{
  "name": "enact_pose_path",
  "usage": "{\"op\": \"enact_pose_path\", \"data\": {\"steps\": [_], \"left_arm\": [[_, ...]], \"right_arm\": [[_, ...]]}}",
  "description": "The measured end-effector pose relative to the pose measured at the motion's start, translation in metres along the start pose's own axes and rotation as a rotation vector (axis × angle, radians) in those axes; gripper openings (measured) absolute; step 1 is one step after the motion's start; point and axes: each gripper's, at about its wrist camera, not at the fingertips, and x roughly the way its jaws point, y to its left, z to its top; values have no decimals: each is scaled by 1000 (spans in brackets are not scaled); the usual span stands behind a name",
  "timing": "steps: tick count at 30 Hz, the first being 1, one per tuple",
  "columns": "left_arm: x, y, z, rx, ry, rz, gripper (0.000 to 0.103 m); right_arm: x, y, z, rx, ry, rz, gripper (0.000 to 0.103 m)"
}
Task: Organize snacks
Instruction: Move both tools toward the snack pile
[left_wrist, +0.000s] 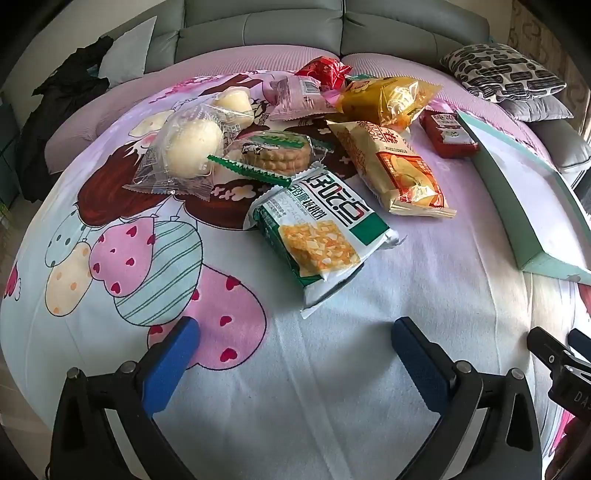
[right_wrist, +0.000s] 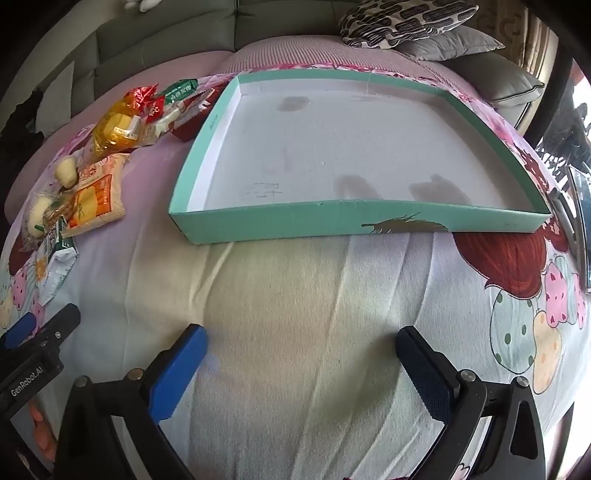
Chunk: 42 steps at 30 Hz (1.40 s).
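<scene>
Grey sofa (left_wrist: 258, 33) behind, spread with a cartoon-print blanket (left_wrist: 424, 288) showing balloons and a red-haired figure.

Snack pile (left_wrist: 295, 140) heaped on the blanket, at about 12 o'clock from the left gripper (left_wrist: 295, 343). Nearest of the pile: a green-and-white cracker packet (left_wrist: 321, 232), lying flat, apart from the blue pads. Just beyond it at 11 o'clock, a clear-wrapped stack of round biscuits (left_wrist: 273, 155) with green zigzag ends, and two clear-wrapped pale buns (left_wrist: 192, 144) overlapping it. At 1 o'clock, an orange-and-cream packet (left_wrist: 399, 170), with a yellow crinkled bag (left_wrist: 388, 96) lying over its far end. Behind those, a pink packet (left_wrist: 303, 96) and a red foil wrapper (left_wrist: 325, 70). Small red packet (left_wrist: 447, 133) off to 2 o'clock, just beside the wall of the teal box (right_wrist: 280, 225).

Shallow teal box with a white floor, holding nothing, at 12 o'clock from the right gripper (right_wrist: 301, 358); snack pile at its 9 to 10 o'clock side.

Jaws of both grippers spread wide, nothing between them, over bare blanket.

Black-and-white patterned cushion (right_wrist: 402, 18) on a grey one at the far sofa edge. Dark clothing (left_wrist: 70, 88) at the sofa's left end.
</scene>
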Motion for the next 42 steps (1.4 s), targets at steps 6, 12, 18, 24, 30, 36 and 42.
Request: {"op": "enact_pose_path", "data": {"steps": [6, 12, 18, 24, 30, 36, 42], "left_arm": [[0, -1, -1, 0, -2, 1, 103], [-1, -2, -2, -2, -1, -1, 103], [-1, -3, -1, -1, -2, -3, 103], [-5, -2, -1, -3, -7, -22, 103], [-11, -3, 1, 2, -15, -42, 103], [-16, -4, 4, 11, -24, -40, 103], [-19, 2, 11, -1, -27, -44, 103]], "right_arm": [[0, 1, 2, -3, 10, 0, 103], [-1, 1, -3, 0, -18, -1, 103], [-3, 0, -5, -1, -24, 6, 103], [-12, 1, -16, 1, -77, 23, 103], [-36, 4, -26, -1, -235, 40, 103], [-54, 10, -23, -18, -192, 21, 103], [-55, 18, -9, -40, -167, -2, 103]]}}
